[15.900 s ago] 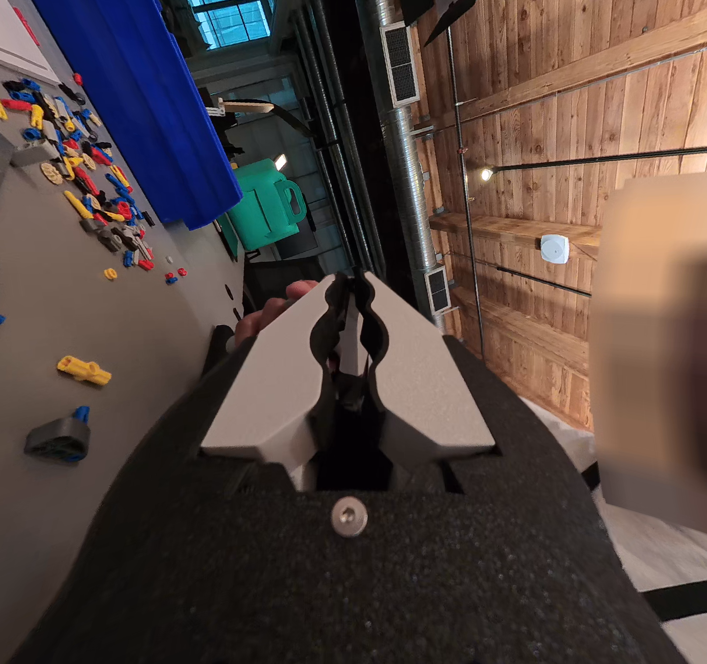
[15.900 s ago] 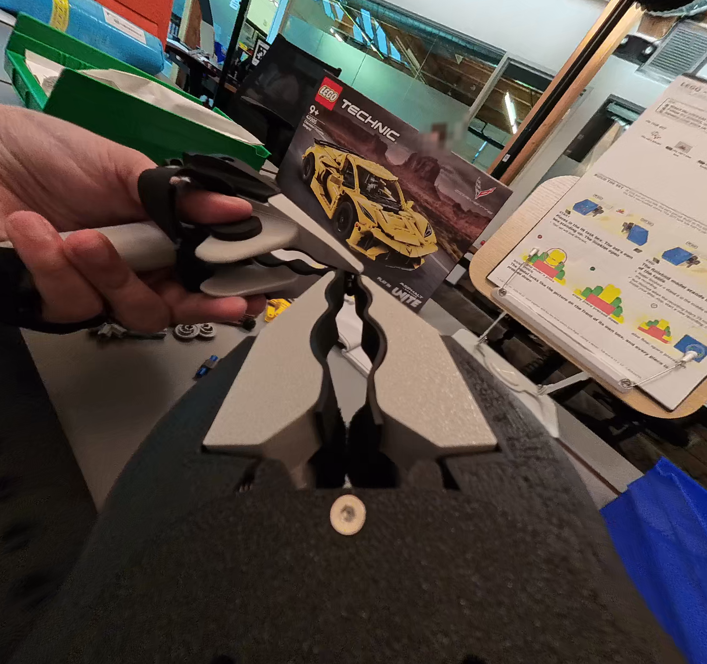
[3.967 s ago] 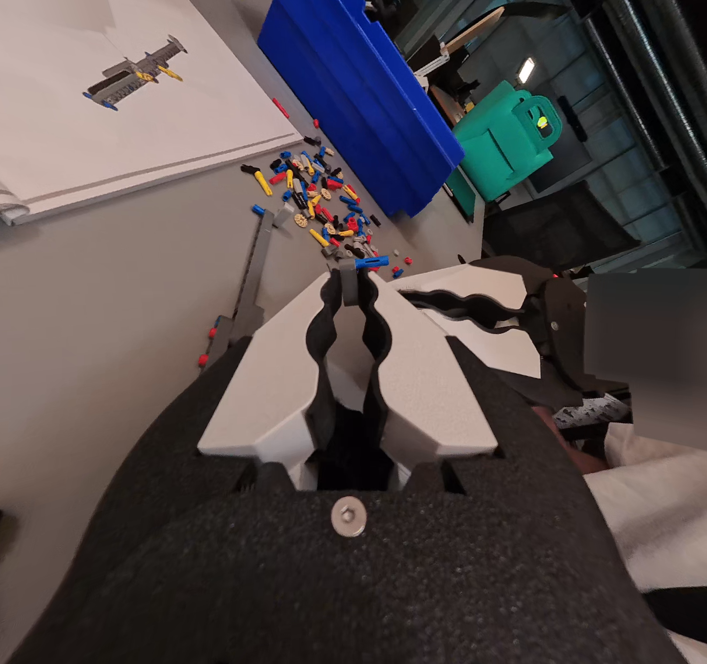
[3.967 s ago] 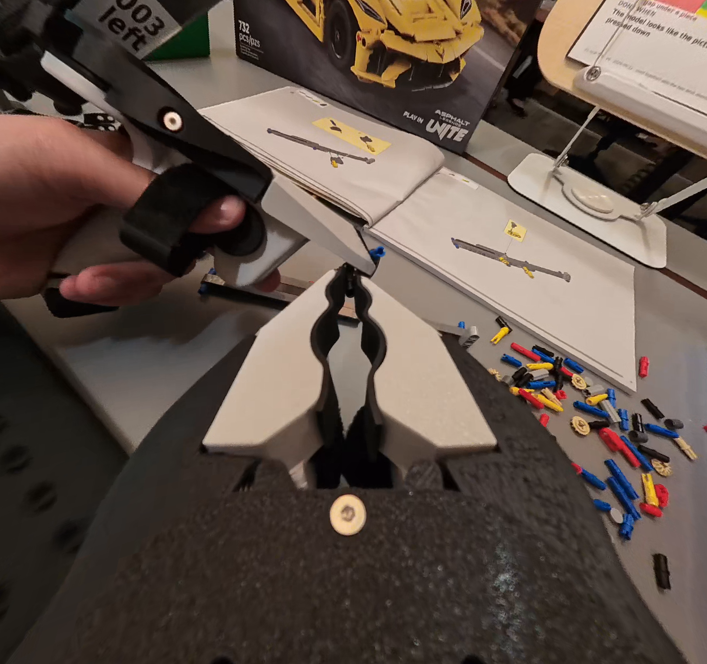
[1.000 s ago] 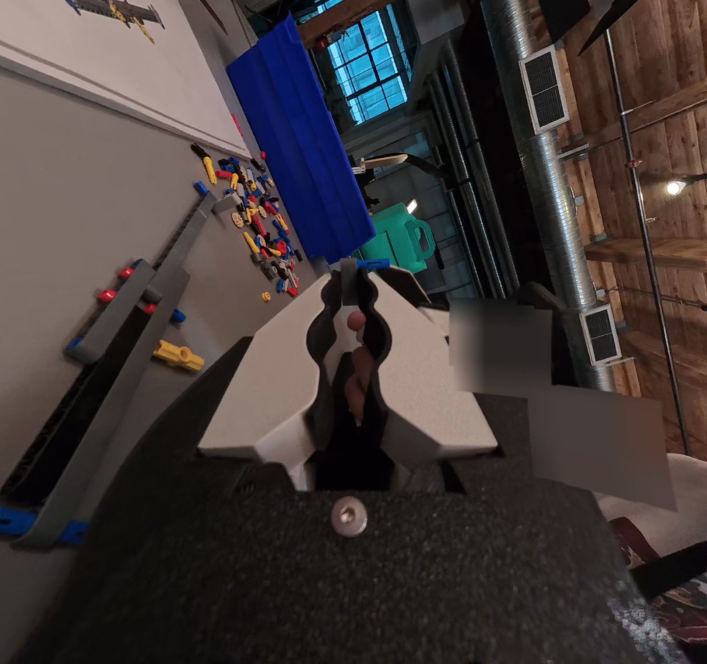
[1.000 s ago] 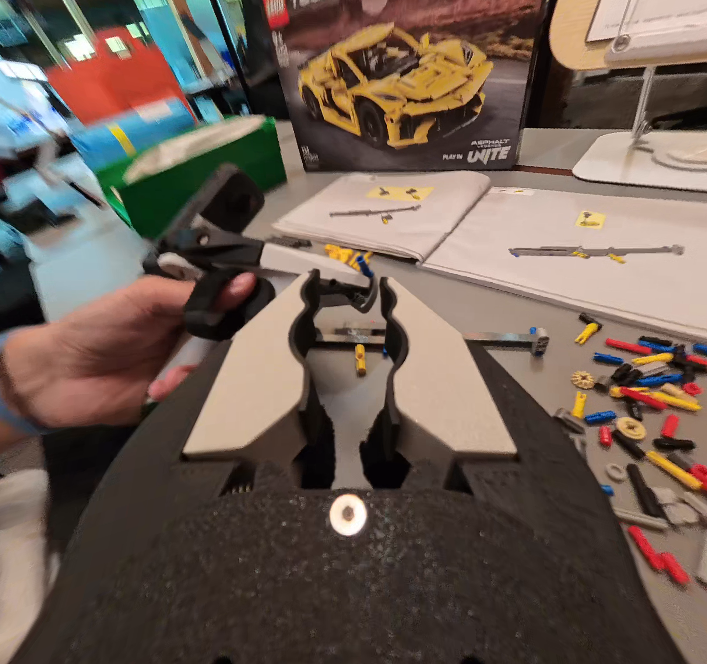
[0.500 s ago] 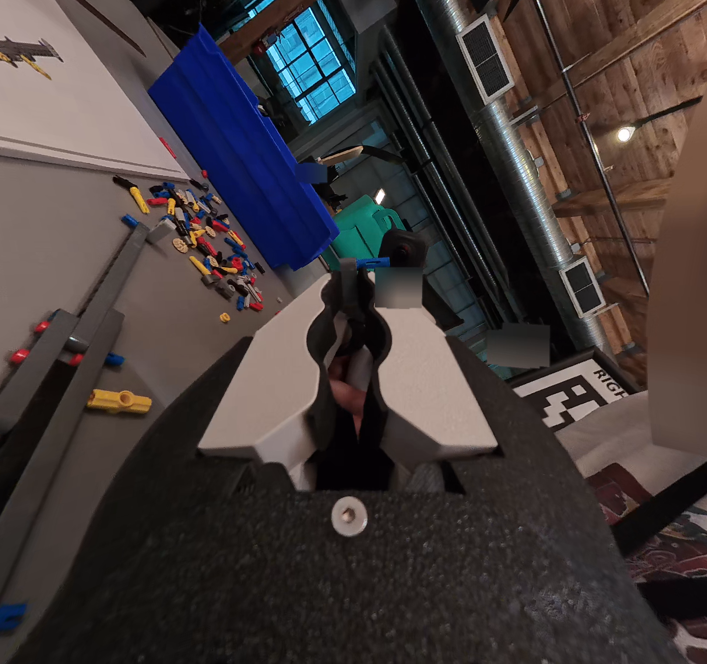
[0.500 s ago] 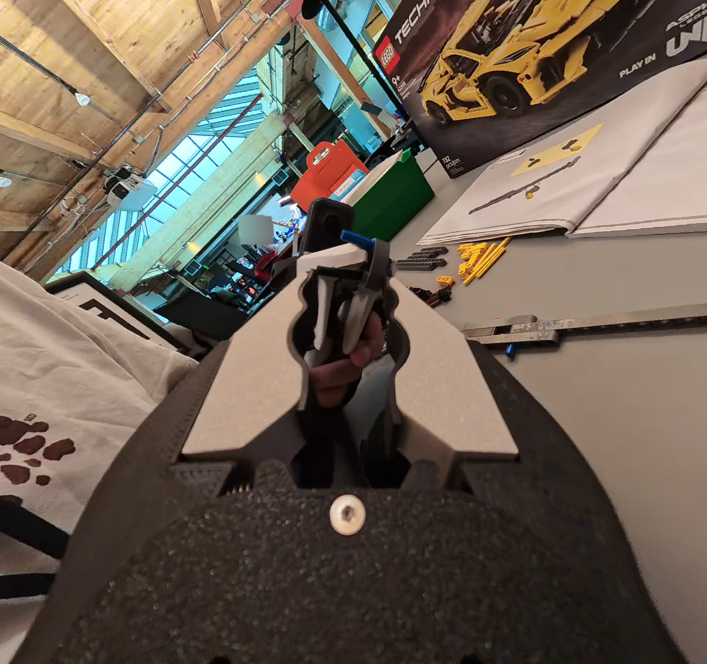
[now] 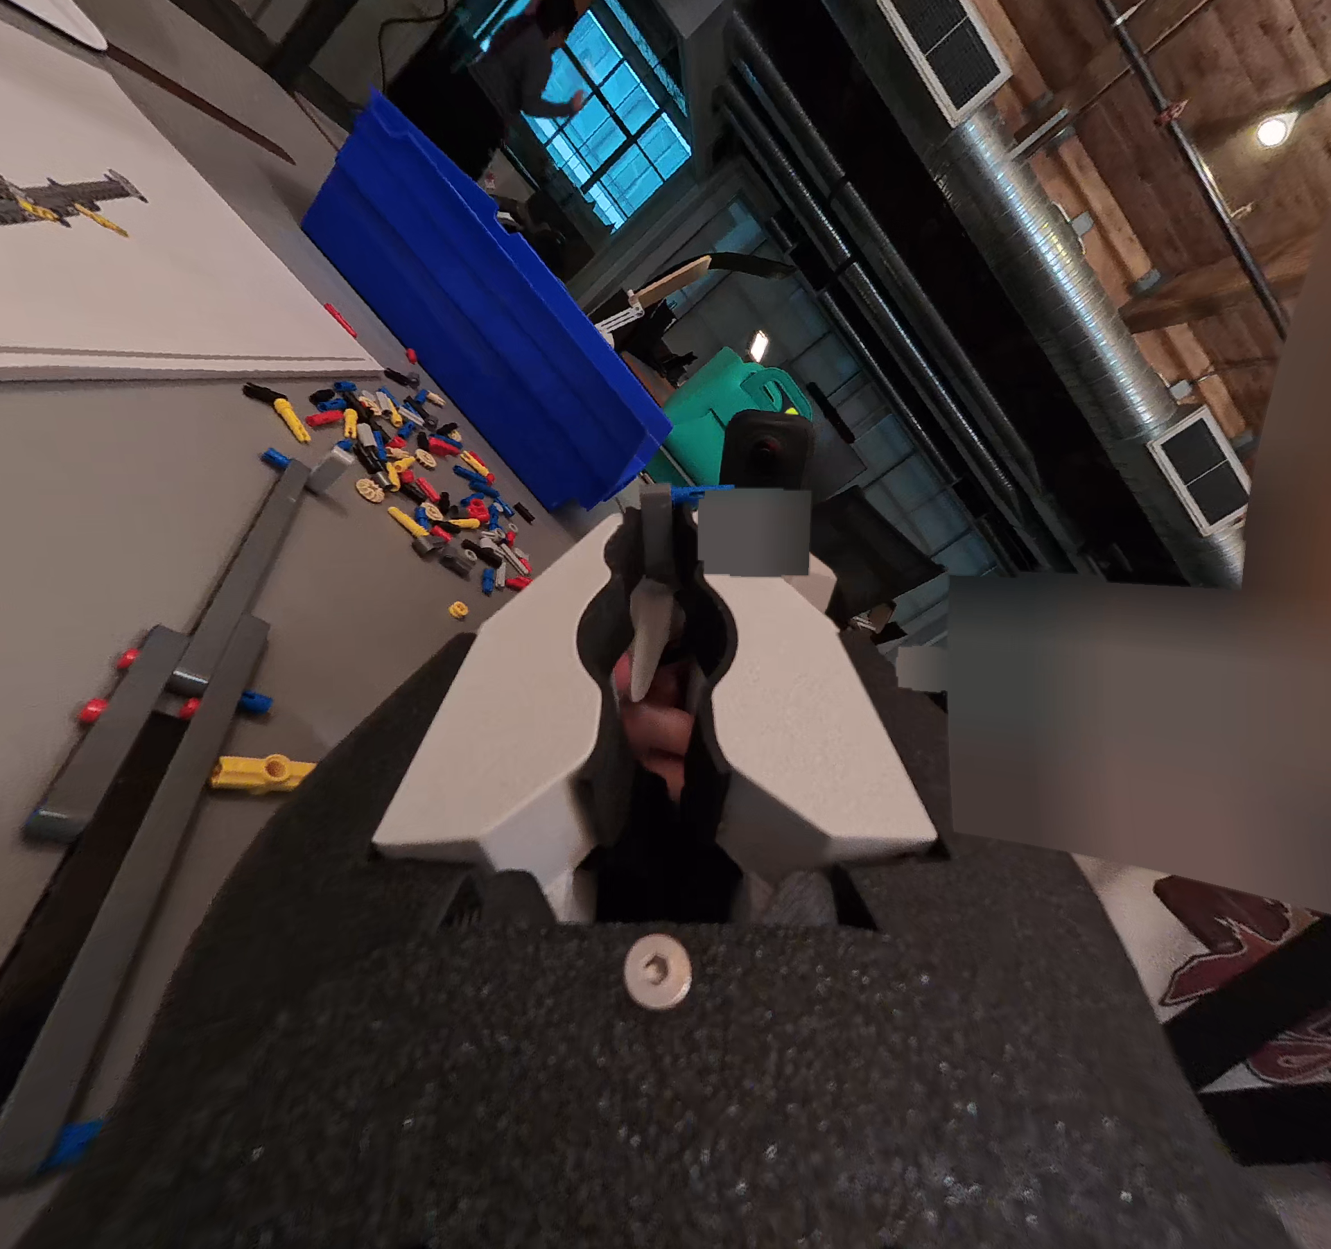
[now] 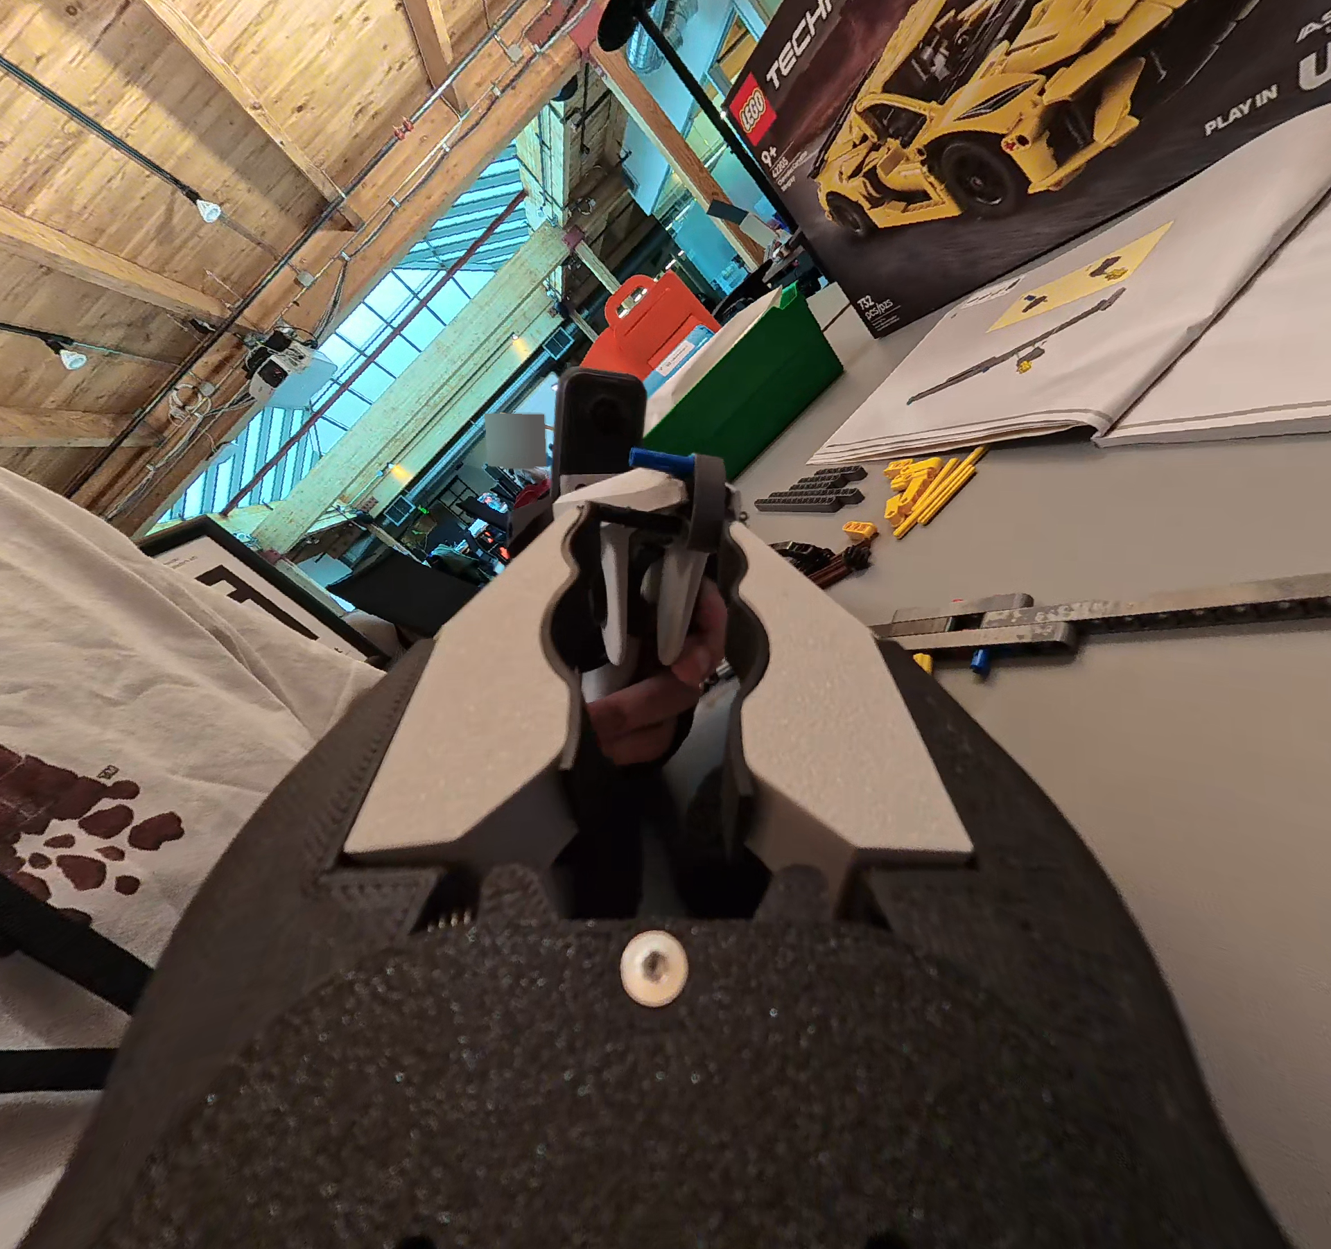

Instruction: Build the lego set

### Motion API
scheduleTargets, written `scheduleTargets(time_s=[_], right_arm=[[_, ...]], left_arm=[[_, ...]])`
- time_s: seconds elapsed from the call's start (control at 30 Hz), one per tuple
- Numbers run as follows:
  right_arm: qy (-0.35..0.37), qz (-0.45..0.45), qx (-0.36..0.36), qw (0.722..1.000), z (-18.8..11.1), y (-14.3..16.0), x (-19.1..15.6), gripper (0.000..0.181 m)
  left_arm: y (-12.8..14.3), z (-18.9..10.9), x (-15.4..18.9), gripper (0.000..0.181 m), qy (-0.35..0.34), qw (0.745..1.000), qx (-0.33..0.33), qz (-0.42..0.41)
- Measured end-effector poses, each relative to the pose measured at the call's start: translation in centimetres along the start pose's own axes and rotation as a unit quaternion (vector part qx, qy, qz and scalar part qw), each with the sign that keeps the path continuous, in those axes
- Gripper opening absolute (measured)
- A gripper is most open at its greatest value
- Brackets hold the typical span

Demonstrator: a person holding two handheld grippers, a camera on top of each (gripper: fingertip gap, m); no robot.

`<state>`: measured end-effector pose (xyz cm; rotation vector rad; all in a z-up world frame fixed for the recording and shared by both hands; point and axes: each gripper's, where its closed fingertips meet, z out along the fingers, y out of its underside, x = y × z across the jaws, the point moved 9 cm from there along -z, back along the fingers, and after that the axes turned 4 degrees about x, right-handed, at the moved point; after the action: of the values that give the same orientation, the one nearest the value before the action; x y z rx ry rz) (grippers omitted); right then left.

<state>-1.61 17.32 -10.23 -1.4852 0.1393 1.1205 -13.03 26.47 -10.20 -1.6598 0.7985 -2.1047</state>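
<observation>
— Left gripper (image 9: pixel 657 530) clamped on a grey piece (image 9: pixel 655 522), blue pin (image 9: pixel 700 491) poking out sideways.
— Right gripper (image 10: pixel 652 530) spread wide, tips either side of that piece (image 10: pixel 707 503), up off the table (image 10: pixel 1152 746).
— Long grey beam (image 10: pixel 1095 617) flat on the table, loose parts (image 9: pixel 425 473) near the blue bin (image 9: pixel 475 321).

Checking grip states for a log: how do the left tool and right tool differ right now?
The left tool is shut on a small grey piece with a blue pin; the right tool is open, holding nothing. The left tool's fingers nearly meet; the right tool's stand apart. Both point at each other.
</observation>
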Motion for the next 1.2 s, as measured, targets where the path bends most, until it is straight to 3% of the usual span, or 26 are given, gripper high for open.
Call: scheduleTargets(time_s=[0.27,0.57,0.83,0.97,1.03,1.2], right_arm=[[0.015,-0.03,-0.022,0.999,0.1,0.3,0.0,0.03],[0.039,-0.048,-0.039,0.997,0.2,0.4,0.1,0.031],[0.03,-0.059,-0.042,0.997,0.2,0.3,-0.1,0.028],[0.01,0.013,-0.048,0.999,0.5,0.4,0.8,0.031],[0.008,-0.004,-0.043,0.999,0.5,0.3,0.5,0.031],[-0.043,0.032,-0.031,0.998,0.3,0.1,0.3,0.038]], left_arm=[[0.2,-0.2,-0.6,0.006,0.016,0.998,0.005,-0.06],[0.1,-0.1,-0.1,0.007,-0.042,0.999,-0.016,0.014],[-0.1,-0.2,0.1,0.008,-0.031,0.999,-0.015,0.008],[0.0,-0.7,-0.9,0.007,-0.021,0.999,-0.02,-0.032],[0.1,-0.7,-1.0,0.006,0.005,0.998,-0.004,-0.068],[0.0,-0.4,-0.3,0.006,0.019,0.999,0.0,-0.04]])
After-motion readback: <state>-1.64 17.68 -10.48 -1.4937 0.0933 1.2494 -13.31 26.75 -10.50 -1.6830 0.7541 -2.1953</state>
